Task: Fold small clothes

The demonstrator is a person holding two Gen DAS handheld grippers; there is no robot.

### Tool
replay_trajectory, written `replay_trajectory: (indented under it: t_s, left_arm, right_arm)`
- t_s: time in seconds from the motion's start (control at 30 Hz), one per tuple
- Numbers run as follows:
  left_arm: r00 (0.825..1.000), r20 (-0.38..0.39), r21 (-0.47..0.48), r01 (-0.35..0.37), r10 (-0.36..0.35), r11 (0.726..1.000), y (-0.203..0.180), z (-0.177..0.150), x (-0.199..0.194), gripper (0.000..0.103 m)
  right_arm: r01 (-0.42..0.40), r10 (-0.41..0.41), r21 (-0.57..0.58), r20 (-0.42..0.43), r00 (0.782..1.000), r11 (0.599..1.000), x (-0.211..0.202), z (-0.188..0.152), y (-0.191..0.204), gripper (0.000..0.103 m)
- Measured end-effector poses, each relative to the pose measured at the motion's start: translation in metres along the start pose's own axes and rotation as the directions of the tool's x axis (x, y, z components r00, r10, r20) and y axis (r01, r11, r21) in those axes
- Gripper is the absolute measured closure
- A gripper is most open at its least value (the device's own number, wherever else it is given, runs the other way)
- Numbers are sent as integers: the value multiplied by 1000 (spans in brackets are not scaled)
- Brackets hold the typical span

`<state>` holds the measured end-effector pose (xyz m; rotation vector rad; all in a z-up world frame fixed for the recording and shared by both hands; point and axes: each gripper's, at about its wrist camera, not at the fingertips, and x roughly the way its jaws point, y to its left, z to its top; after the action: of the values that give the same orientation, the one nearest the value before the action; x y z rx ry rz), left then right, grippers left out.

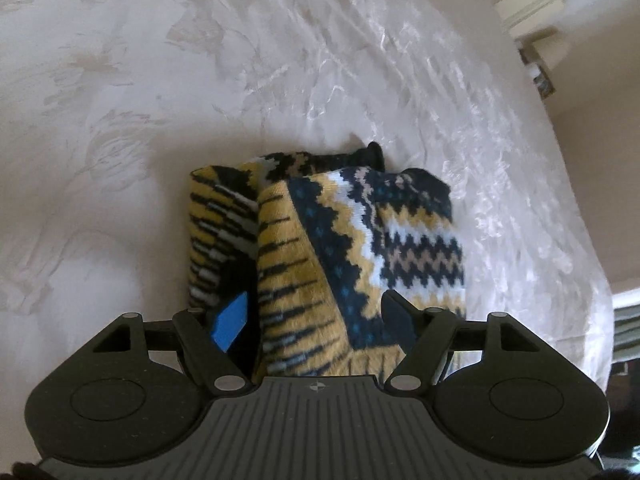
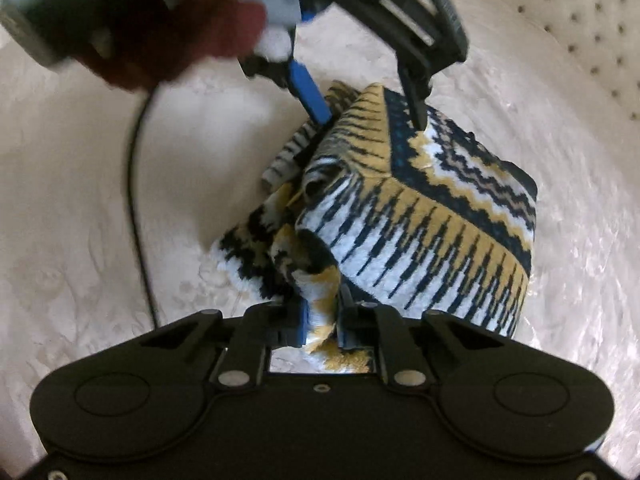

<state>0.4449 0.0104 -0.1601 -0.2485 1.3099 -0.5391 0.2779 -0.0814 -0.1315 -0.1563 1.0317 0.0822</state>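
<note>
A knitted garment [image 1: 352, 248], patterned in navy, mustard and white zigzags and bars, is seen bunched on a pale embossed bedspread [image 1: 160, 100].

Left wrist view: the left gripper [image 1: 316, 316] is seen with jaws set wide apart, straddling a raised fold of the knit. The blue pad of one finger [image 1: 230, 322] is seen on the left side of the fold, in a dark gap between two layers; the other finger [image 1: 396, 316], dark, lies against the right face of the fold. Whether the pads actually press the cloth cannot be told. Most of the garment lies ahead of and between the jaws, with a dark cuff or hem edge at the far end.

Right wrist view: the right gripper [image 2: 322, 322] is seen with jaws drawn close together and clamped on a mustard-and-white edge of the garment, pinched between the blue pads. The rest of the knit spreads ahead of and to the right of these jaws. The left gripper is visible at the far end of the garment, its blue finger and black finger on either side of the upper ridge. A person's hand [image 2: 168, 28], blurred, is seen behind it, and a black cable [image 2: 138, 200] trails across the bedspread to the left of the jaws. A tufted headboard [image 2: 560, 8] is seen beyond, upper right.
</note>
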Motion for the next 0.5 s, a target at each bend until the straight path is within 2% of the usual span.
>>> replay_trajectory:
  t_s: [0.07, 0.1, 0.2, 0.23, 0.27, 0.33, 0.4, 0.5]
  left_arm:
    - [1000, -3, 17, -4, 4, 1000, -2, 2, 6, 37]
    - [1000, -5, 23, -6, 6, 1000, -2, 3, 8, 46]
    - [1000, 9, 25, -24, 24, 999, -4, 4, 10, 65]
    - [999, 20, 31, -27, 26, 999, -5, 3, 10, 78]
    - [999, 28, 37, -23, 22, 999, -6, 3, 9, 86]
    - [999, 51, 48, -15, 13, 999, -9, 1, 5, 88]
    - [996, 92, 98, -28, 19, 995, -17, 0, -8, 89]
    - [986, 164, 153, -18, -8, 988, -25, 1, -35, 91]
  right_arm:
    - [-14, 14, 29, 6, 1000, 999, -4, 0, -3, 83]
    - [-20, 19, 41, 7, 1000, 999, -5, -1, -4, 83]
    - [-38, 37, 70, 10, 999, 997, -5, 1, -8, 83]
    - [-44, 43, 81, 12, 999, 996, -6, 1, -10, 83]
    - [-47, 46, 92, 15, 999, 995, -7, 2, -11, 83]
    - [-59, 57, 115, 21, 998, 992, -8, 3, -16, 83]
    - [-74, 70, 144, 36, 997, 987, -13, 4, -19, 87]
    - [-95, 78, 189, 96, 992, 977, -32, 9, -23, 88]
